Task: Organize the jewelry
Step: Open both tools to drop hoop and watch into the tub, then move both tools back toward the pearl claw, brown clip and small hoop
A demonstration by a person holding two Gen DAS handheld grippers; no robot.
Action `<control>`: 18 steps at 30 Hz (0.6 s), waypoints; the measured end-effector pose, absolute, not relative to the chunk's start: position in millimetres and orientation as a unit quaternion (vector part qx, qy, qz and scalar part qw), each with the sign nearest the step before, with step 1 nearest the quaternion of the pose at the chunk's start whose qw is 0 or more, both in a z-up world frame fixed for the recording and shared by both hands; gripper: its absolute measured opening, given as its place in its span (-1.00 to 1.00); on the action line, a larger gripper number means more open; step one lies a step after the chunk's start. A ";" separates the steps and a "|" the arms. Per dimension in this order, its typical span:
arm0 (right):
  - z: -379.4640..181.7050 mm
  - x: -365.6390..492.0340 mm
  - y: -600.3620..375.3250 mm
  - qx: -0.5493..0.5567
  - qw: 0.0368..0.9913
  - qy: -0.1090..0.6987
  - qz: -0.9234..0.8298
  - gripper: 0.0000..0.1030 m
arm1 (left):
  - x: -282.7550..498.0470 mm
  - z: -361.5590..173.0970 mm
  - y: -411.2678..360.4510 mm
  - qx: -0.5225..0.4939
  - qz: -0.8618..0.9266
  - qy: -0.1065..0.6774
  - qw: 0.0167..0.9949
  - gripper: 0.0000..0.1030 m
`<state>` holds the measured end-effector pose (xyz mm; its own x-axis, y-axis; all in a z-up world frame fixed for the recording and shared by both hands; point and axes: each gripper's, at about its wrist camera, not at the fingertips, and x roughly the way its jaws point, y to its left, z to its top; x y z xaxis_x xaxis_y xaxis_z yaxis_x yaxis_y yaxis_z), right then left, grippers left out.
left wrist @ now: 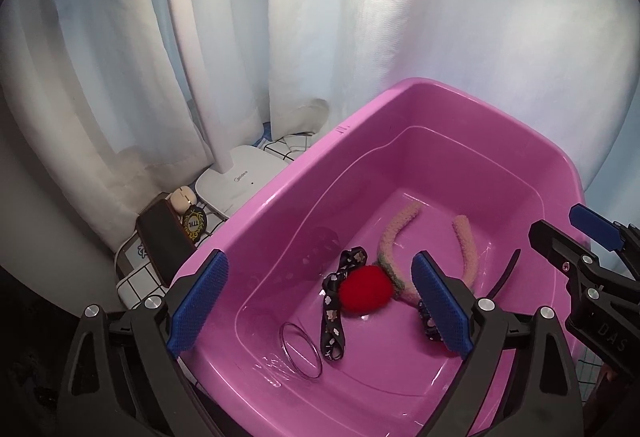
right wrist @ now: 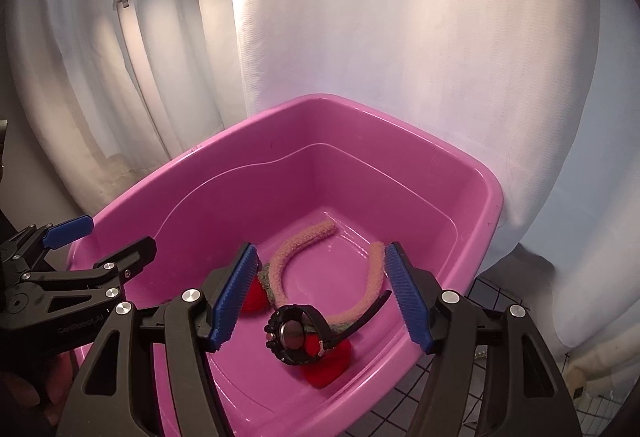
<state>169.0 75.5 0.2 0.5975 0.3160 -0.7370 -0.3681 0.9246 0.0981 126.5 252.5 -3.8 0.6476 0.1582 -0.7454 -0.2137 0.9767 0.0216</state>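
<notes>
A pink plastic tub (left wrist: 280, 193) (right wrist: 200, 165) holds the jewelry. In it lie a fuzzy pink headband (left wrist: 394, 233) (right wrist: 296, 245) with red pompoms (left wrist: 366, 291) (right wrist: 328, 367), a black floral ribbon (left wrist: 334, 311), a clear bangle (left wrist: 301, 355) and a black watch (right wrist: 294, 333). My left gripper (left wrist: 320, 309) is open and empty above the tub's near-left part. My right gripper (right wrist: 322, 295) is open and empty above the watch. The right gripper also shows at the right edge of the left wrist view (left wrist: 576, 249); the left gripper shows at the left of the right wrist view (right wrist: 96, 249).
A white desk lamp (left wrist: 236, 177) stands left of the tub, with a dark case (left wrist: 164, 241), a small badge (left wrist: 195, 223) and a beige earbud case (left wrist: 181, 197) beside it. White curtains hang behind. A grid-patterned cloth (right wrist: 460, 413) covers the table.
</notes>
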 end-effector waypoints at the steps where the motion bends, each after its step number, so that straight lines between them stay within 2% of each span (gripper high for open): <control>1: 1.9 166.5 73.0 -0.029 0.894 0.403 0.192 0.25 | 124.6 -2.2 250.0 -0.033 0.100 0.404 0.908 0.78; 9: 16.4 130.6 33.3 0.010 0.907 0.378 0.184 0.25 | 101.7 17.1 218.1 -0.034 0.064 0.370 0.926 0.81; 18: 24.9 70.2 -55.2 0.050 0.923 0.359 0.129 0.25 | 71.4 36.8 154.6 -0.034 -0.005 0.333 0.942 0.84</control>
